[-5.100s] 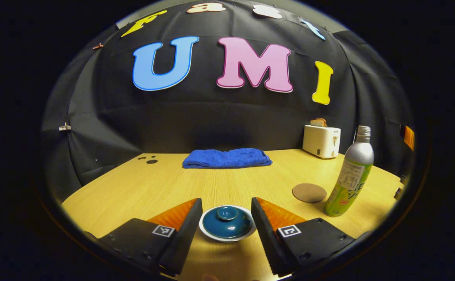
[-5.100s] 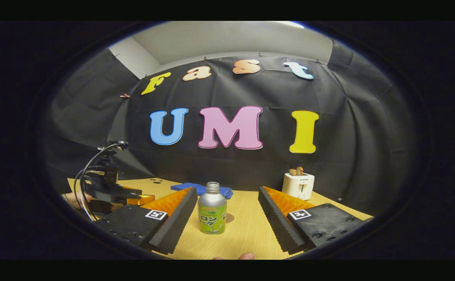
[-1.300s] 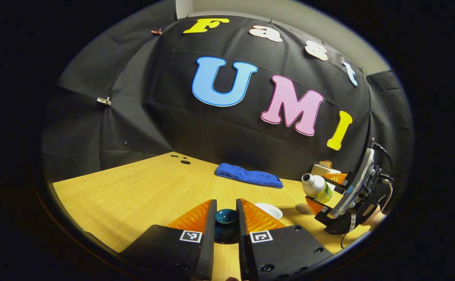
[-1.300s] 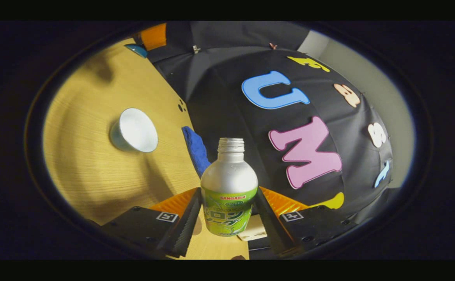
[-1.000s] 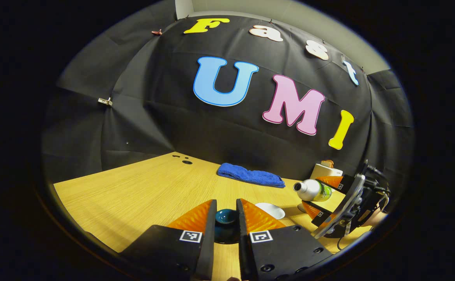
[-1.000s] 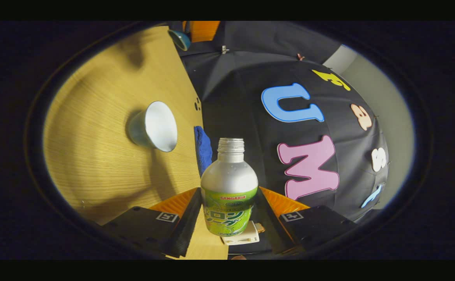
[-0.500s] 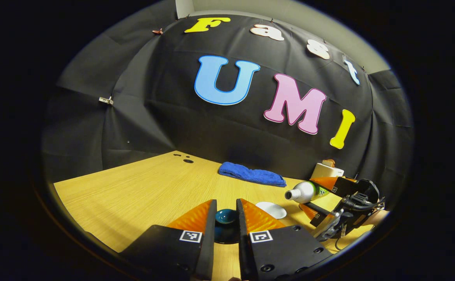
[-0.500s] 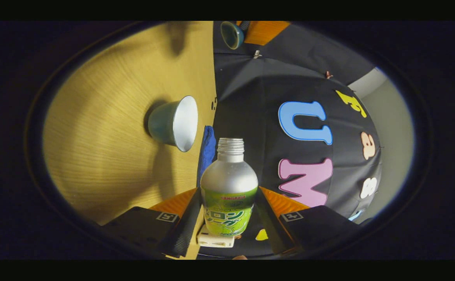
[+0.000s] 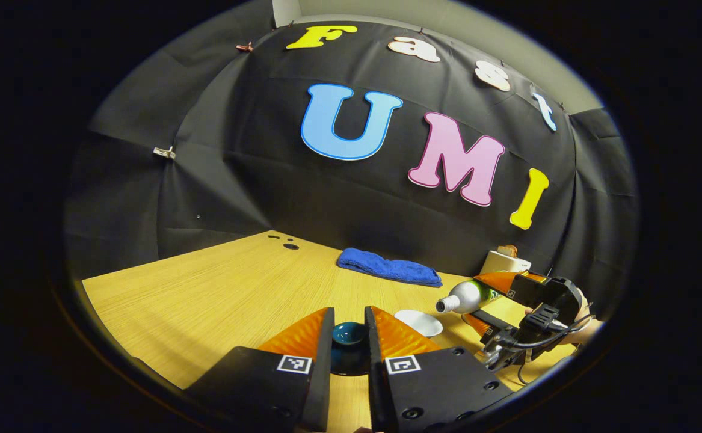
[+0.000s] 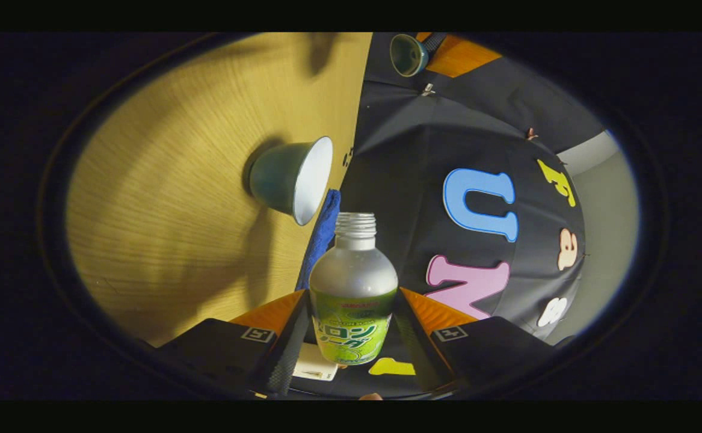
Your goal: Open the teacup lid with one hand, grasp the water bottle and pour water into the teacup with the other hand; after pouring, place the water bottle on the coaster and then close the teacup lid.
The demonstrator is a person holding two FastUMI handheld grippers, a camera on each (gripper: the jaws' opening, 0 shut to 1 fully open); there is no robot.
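Water bottle [image 10: 354,300]: uncapped smooth metal, likely slippery and light, clamped at its labelled waist in right gripper [image 10: 351,328] jaws, tipped mouth-first toward lidless teacup [image 10: 293,177] mid-surface [image 10: 164,198]; fragile lid [image 9: 349,334] knob pinched in left gripper [image 9: 349,346] jaws.

left gripper view: bare wooden table [image 9: 206,294] from 9 to 12 o'clock, open for passage. blue towel [image 9: 388,272] lies at 1 o'clock by back wall. open teacup [image 9: 418,323] near at 2 o'clock; above it tilted water bottle [image 9: 465,296] in right gripper [image 9: 495,304] blocks 3 o'clock side. toaster [image 9: 504,262] behind.
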